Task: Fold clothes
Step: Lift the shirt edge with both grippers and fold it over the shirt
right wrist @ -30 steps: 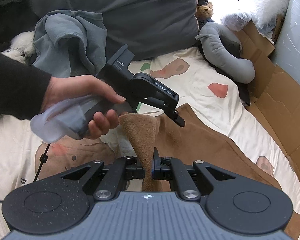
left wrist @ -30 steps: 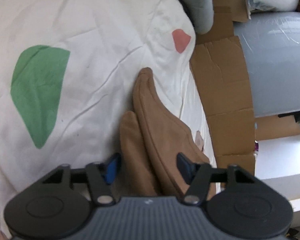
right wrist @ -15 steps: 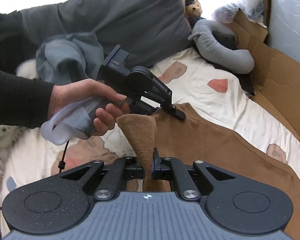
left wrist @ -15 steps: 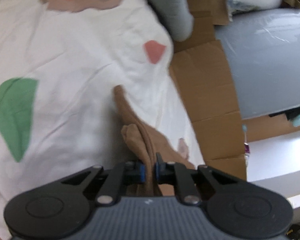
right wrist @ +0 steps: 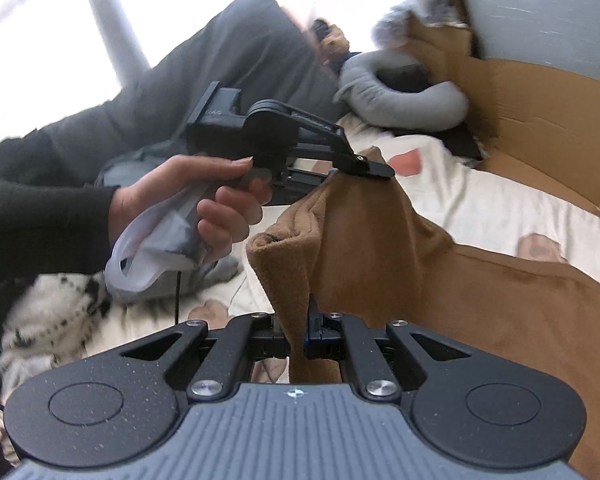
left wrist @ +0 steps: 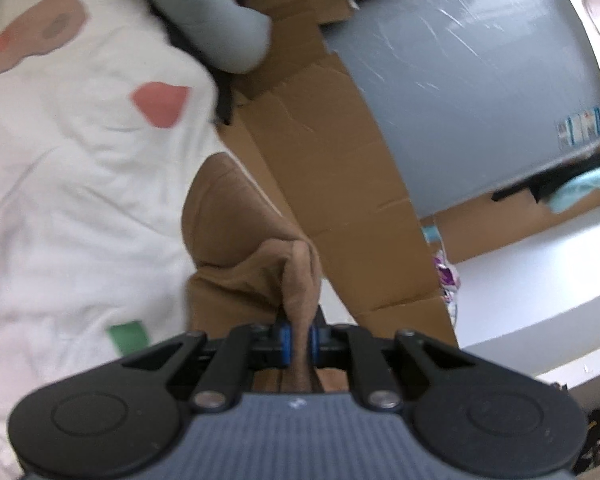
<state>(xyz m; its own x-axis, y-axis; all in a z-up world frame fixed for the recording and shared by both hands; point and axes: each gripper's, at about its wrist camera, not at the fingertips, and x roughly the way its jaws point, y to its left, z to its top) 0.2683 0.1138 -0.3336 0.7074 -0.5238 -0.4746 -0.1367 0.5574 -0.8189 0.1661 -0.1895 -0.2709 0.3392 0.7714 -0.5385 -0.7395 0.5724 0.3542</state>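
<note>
Gripping a bunched edge of the soft brown fleece garment (left wrist: pixel 236 236), the left gripper (left wrist: pixel 298 338) has just been closing and its blue pads now pinch the cloth between them; to its left lies the white bed sheet with coloured patches (left wrist: pixel 72 184), to its right the flattened brown cardboard (left wrist: pixel 340 168) and a grey plastic-wrapped slab (left wrist: pixel 468 92) beyond it. In the right wrist view a person's hand (right wrist: pixel 204 200) holds that left tool high on the left, while the right gripper (right wrist: pixel 298 340) is clamped on another corner of the same garment (right wrist: pixel 380 248), whose body trails down to the right over the sheet. The fleece looks light, thick and limp, so it will likely sag between the two holds and fold best from corners or hems. Open room lies on the sheet to the left; the cardboard edge on the right and the grey curved cushion (right wrist: pixel 404 96) at the far side bound the free space.
</note>
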